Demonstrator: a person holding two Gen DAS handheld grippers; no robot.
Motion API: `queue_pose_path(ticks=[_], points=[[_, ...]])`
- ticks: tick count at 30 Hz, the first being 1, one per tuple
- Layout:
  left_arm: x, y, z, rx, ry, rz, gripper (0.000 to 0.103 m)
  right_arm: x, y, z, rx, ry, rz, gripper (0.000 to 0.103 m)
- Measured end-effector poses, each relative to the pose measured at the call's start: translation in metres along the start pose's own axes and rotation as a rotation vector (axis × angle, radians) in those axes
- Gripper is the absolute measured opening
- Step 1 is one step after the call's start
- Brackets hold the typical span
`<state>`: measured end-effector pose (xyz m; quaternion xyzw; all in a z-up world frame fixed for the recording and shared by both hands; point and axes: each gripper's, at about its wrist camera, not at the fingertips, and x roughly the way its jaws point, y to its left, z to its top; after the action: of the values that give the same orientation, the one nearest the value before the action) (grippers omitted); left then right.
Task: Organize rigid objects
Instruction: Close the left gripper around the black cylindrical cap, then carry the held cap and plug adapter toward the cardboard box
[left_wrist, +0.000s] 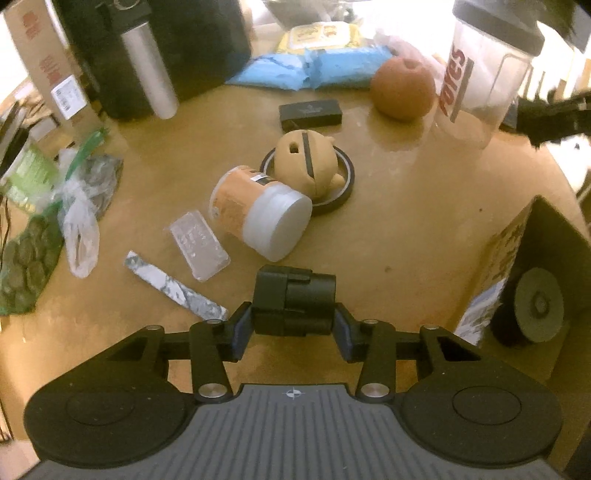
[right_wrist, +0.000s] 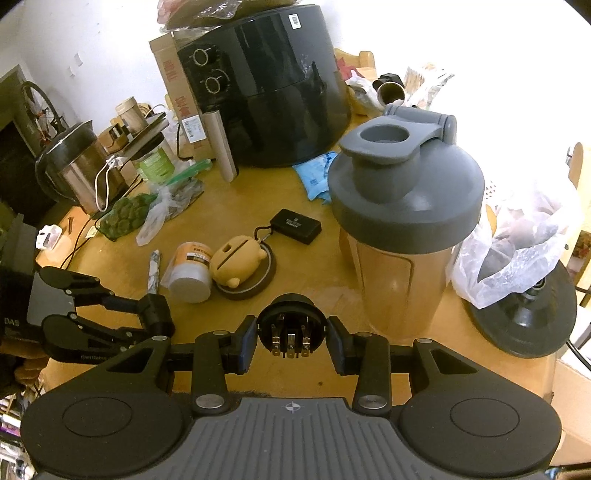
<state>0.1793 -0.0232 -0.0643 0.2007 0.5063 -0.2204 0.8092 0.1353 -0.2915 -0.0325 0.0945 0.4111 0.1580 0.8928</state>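
Note:
My left gripper (left_wrist: 293, 325) is shut on a black blocky adapter (left_wrist: 293, 299), its pads pressing both sides just above the wooden table (left_wrist: 406, 221). The right wrist view shows that gripper (right_wrist: 157, 314) at the left, with the adapter (right_wrist: 159, 308) in it. My right gripper (right_wrist: 291, 341) is shut on a round black plug (right_wrist: 291, 325) whose metal prongs face the camera. Beyond lie an orange jar with a white lid (left_wrist: 255, 214) on its side, a tan slotted figure (left_wrist: 306, 166) on a black ring (left_wrist: 343, 173), a flat black case (left_wrist: 310, 112) and a clear plastic box (left_wrist: 199, 243).
A grey-lidded shaker bottle (right_wrist: 402, 221) stands close to the right gripper, with a white plastic bag (right_wrist: 517, 243) beside it. A black air fryer (right_wrist: 266, 85) and a kettle (right_wrist: 74, 173) fill the back. An open dark box (left_wrist: 546, 277) sits right of the left gripper.

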Motion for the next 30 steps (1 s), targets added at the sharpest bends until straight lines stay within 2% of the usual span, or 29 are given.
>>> queue_pose_path(ticks=[11,24,30], points=[[-0.030,0.000,-0.011,-0.198,-0.017,0.016,0.044,-0.003,0.012,-0.007,-0.039,0.018,0.045,0.043],[-0.068,-0.003,-0.034,-0.458,-0.035,0.115,0.044,-0.011,0.027,-0.014,-0.098,0.025,0.099,0.043],[-0.088,-0.015,-0.043,-0.524,-0.069,0.121,0.044,-0.016,0.030,-0.018,-0.118,0.026,0.118,0.043]])
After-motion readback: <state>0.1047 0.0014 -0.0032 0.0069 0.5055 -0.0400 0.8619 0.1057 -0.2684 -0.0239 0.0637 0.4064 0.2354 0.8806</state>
